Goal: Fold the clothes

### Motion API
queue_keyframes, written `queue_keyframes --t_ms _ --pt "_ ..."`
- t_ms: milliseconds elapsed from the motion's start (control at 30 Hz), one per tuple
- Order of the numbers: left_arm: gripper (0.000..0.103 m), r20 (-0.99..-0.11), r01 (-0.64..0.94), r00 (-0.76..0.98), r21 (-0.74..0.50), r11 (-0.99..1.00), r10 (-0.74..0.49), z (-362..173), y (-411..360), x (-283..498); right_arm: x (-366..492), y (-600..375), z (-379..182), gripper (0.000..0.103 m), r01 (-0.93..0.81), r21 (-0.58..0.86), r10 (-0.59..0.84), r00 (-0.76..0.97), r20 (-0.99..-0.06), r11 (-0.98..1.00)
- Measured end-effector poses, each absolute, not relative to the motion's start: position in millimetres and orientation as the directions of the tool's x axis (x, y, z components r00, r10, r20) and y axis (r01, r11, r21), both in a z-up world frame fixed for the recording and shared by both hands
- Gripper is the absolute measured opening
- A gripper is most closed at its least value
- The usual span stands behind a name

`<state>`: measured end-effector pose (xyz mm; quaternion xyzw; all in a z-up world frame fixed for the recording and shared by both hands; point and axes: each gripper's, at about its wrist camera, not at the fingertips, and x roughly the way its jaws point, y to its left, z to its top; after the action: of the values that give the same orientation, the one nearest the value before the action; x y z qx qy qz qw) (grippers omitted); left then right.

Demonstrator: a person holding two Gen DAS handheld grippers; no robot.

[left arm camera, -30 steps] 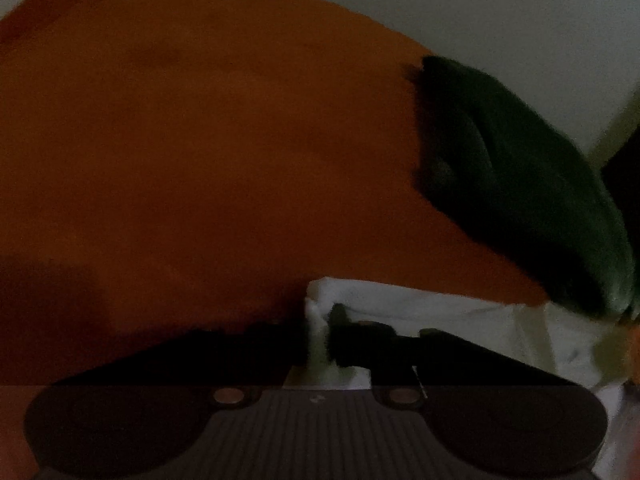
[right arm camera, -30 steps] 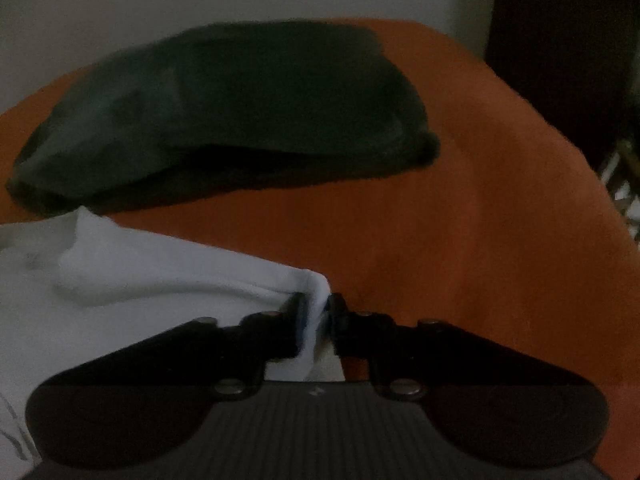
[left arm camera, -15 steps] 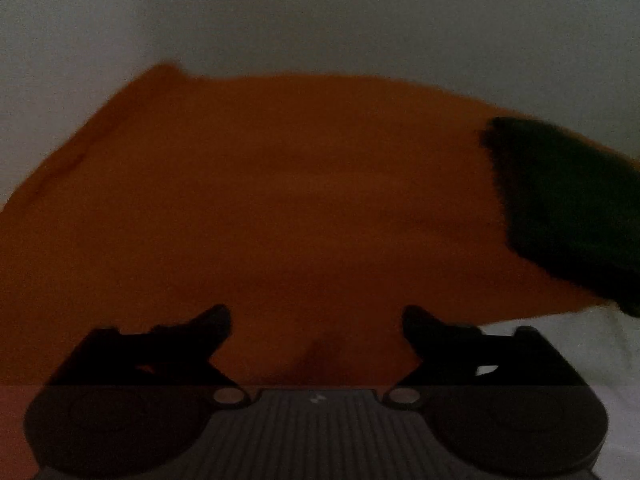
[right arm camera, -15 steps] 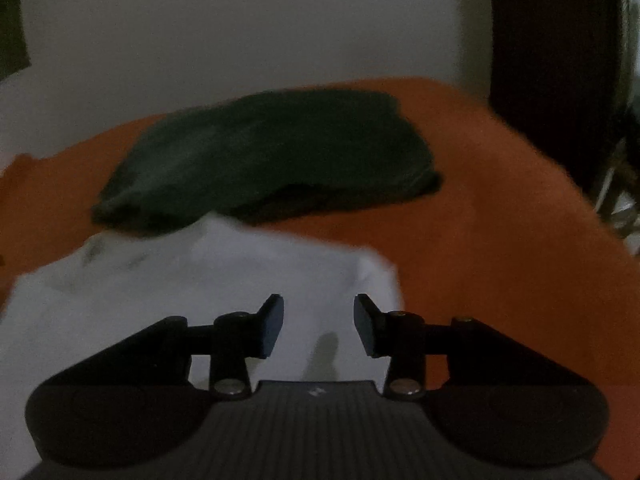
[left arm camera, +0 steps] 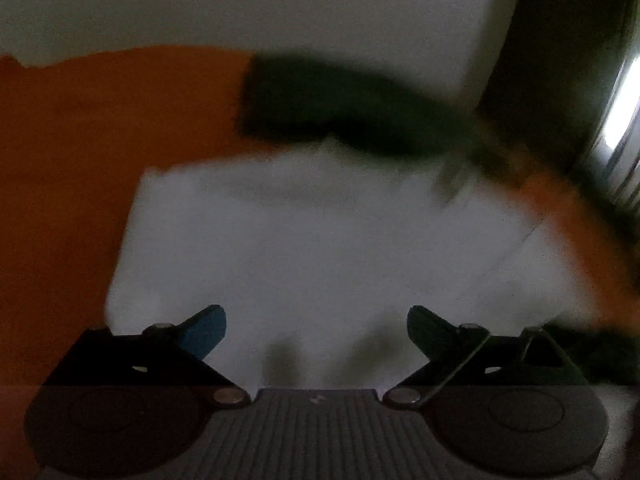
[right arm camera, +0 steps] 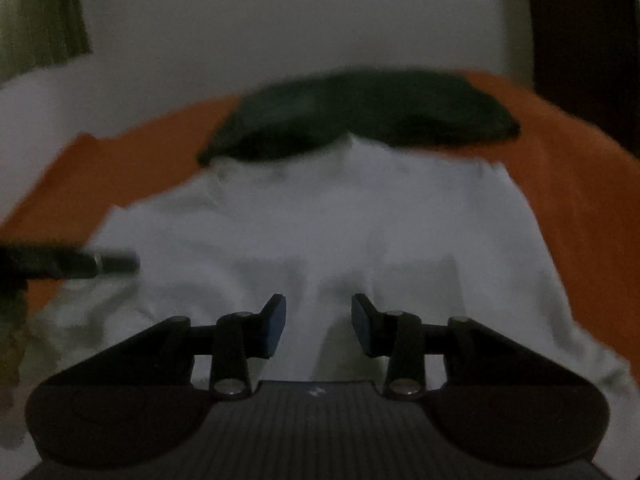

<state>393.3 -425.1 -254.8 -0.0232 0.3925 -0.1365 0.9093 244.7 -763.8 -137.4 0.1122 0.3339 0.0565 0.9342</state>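
The left gripper [left arm camera: 316, 330] hung over the white garment [left arm camera: 320, 248] with its jaws spread wide and nothing between them; the blue-padded fingertips [left arm camera: 206, 330] stood far apart, and pale cloth filled the whole gap and ran on ahead of them. The right gripper [right arm camera: 319, 326] was likewise parted, though by a narrower gap, and it too held nothing, with the white garment [right arm camera: 340, 232] lying spread beneath and ahead of its fingers [right arm camera: 276, 326]. Whether either gripper touched the cloth could not be told from these dim, blurred views. Beyond the garment, farther ahead of both grippers, lay a dark green folded piece [right arm camera: 360, 116], its near edge meeting or slightly overlapping the far edge of the white cloth. Both pieces rested on an orange cover [right arm camera: 580, 184], which showed to the left of the left gripper [left arm camera: 80, 160] and on both sides ahead of the right one. In the right wrist view a dark bar-like object [right arm camera: 72, 264] reached in from the left over the garment's edge; it was too blurred to name. A pale wall [right arm camera: 300, 20] rose behind the surface, and a dark upright shape [left arm camera: 560, 60] stood far off to the right of the left gripper.
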Motion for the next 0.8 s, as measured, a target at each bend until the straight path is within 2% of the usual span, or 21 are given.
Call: queue_keyframes --t_ms 67,100,167,200,267,333,433,567,700,767,800 --pt "0.103 -0.706 0.224 0.668 -0.112 0.968 -0.237 -268.5 -413.1 399.6 241.6 -771.3 -149.7 0.023 -0.047 0.231 0.182 0.772 -0.609 0.972" --pt "0.103 -0.692 0.214 0.685 -0.11 0.971 -0.229 -268.0 -410.2 399.5 239.8 -772.1 -152.3 0.019 -0.077 0.189 0.178 0.78 -0.6 0.979" --pt "0.102 -0.7 0.168 0.685 -0.12 0.978 -0.203 -258.6 -398.5 396.9 239.1 -767.6 -151.2 0.019 -0.138 0.111 0.177 0.783 -0.596 0.984" --pt "0.102 -0.689 0.169 0.682 -0.18 0.969 -0.247 -250.1 -391.1 390.4 233.8 -765.7 -145.2 0.02 -0.149 0.082 0.168 0.787 -0.593 0.985" --pt "0.102 -0.655 0.198 0.679 -0.27 0.942 -0.331 -235.3 -377.9 373.4 219.6 -762.1 -128.5 0.036 -0.164 0.096 0.189 0.805 -0.562 0.982" --pt "0.102 -0.645 0.236 0.686 -0.242 0.941 -0.338 -224.9 -375.3 352.2 202.4 -764.5 -123.5 0.045 -0.148 0.121 0.19 0.8 -0.569 0.982" --pt "0.103 -0.646 0.316 0.677 -0.177 0.932 -0.352 -220.9 -365.5 311.7 167.4 -772.8 -124.8 0.045 -0.13 0.167 0.206 0.765 -0.611 0.977" --pt "0.103 -0.72 0.343 0.614 -0.124 0.931 -0.322 -251.3 -356.3 274.6 132.2 -788.1 -148.6 0.045 -0.123 0.2 0.228 0.702 -0.675 0.972" --pt "0.103 -0.765 0.375 0.594 -0.009 0.927 -0.248 -271.8 -343.5 246.9 115.1 -806.7 -138.7 0.046 -0.132 0.242 0.258 0.744 -0.617 0.961" --pt "0.102 -0.78 0.41 0.583 0.042 0.911 -0.226 -262.1 -337.3 237.7 104.1 -814.5 -125.0 0.062 -0.162 0.24 0.275 0.773 -0.572 0.957" --pt "0.102 -0.778 0.449 0.588 0.085 0.889 -0.223 -255.5 -332.4 231.6 99.2 -816.7 -119.1 0.066 -0.17 0.225 0.27 0.782 -0.562 0.96"
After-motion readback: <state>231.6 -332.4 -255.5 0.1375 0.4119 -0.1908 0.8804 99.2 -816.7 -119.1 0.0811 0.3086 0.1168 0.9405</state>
